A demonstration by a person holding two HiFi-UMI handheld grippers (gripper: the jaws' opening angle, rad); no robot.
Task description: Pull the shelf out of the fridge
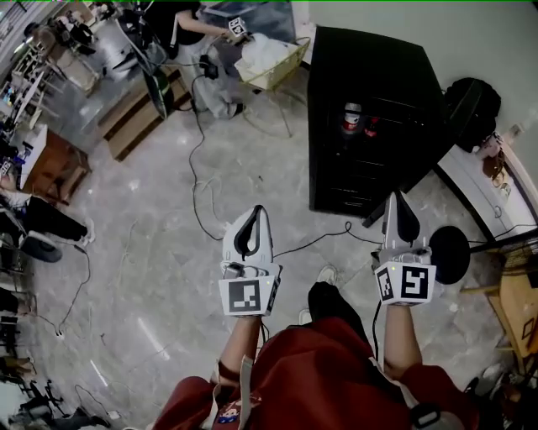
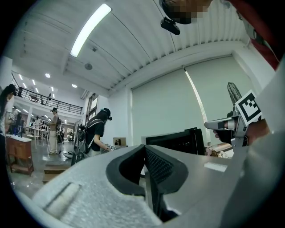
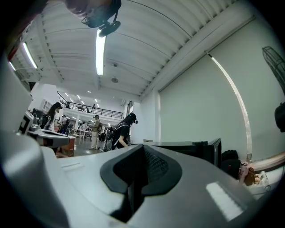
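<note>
Left hand-held gripper (image 1: pixel 256 210) and right hand-held gripper (image 1: pixel 397 195) closed, empty; only head view shows red container (image 1: pixel 351 117) in fridge (image 1: pixel 370 67).

Left gripper (image 1: pixel 255 220) and right gripper (image 1: pixel 398 204) — jaws closed, empty, held side by side.

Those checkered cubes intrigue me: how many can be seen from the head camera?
3. One cube on the left gripper, one on the right gripper, one far off at top, by another person. Others may be hidden.

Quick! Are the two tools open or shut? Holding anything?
Left tool: closed, holding nothing.
Right tool: closed, holding nothing.
</note>
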